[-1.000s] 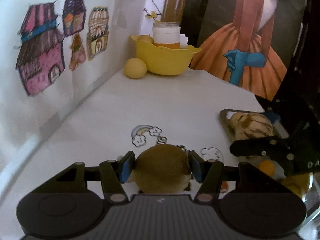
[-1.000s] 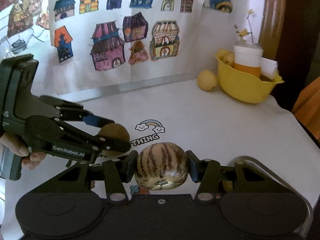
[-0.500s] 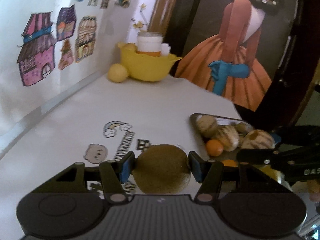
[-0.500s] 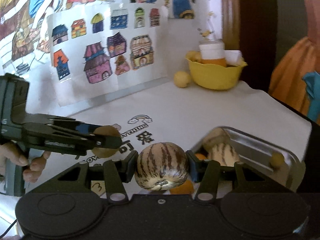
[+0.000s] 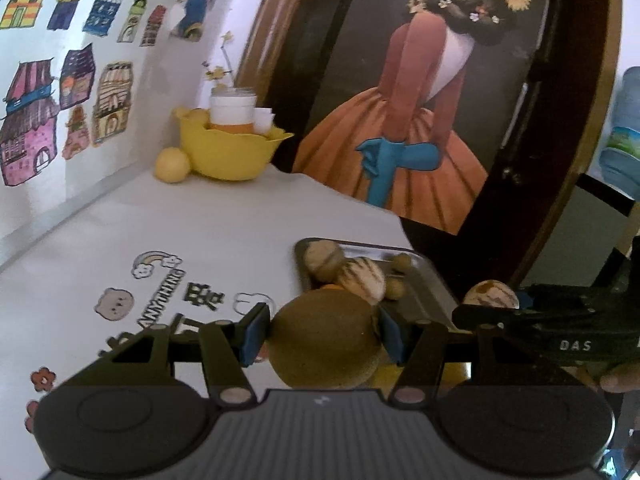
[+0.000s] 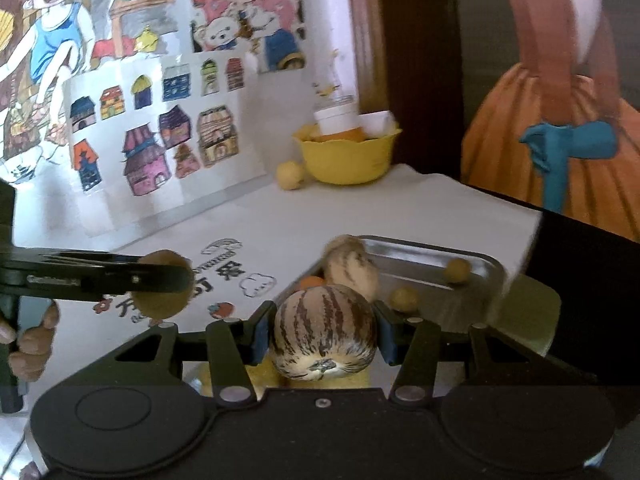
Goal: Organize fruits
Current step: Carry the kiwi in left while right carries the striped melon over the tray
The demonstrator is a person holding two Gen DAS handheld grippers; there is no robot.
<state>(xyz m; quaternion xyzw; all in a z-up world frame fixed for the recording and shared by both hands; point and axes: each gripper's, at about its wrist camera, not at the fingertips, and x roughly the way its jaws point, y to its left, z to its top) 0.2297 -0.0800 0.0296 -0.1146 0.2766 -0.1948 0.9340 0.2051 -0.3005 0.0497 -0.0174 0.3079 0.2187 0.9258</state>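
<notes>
Fruits are riding in both grippers at once, 1 in each. The left gripper (image 5: 322, 334) is clamping a brown kiwi (image 5: 324, 338) between its blue pads, jaws partly closed and pressing on both sides. The right gripper (image 6: 320, 334) is gripping a striped melon (image 6: 324, 332) the same way, its opening unchanged over the last second.

What is changing is the setting. A second ago both cameras were looking across the bare white table (image 5: 200, 232), with the tray (image 6: 420, 256) only at the edge of the left view. Now both are swinging toward it, and the tray is filling the middle ground just beyond each held fruit. In the left view the right gripper is crossing in from the right with its melon showing above the dark finger; in the right view the left gripper is reaching in from the left with the kiwi.

Already lying in the tray are 2 striped melons, an orange (image 6: 310, 282) and a few small round fruits. By my reading, both hands are nearing the drop point, and release into the tray is the likely next step. The yellow bowl (image 5: 230, 152) at the far corner, with a lemon (image 5: 172, 164) beside it, is being left alone.
</notes>
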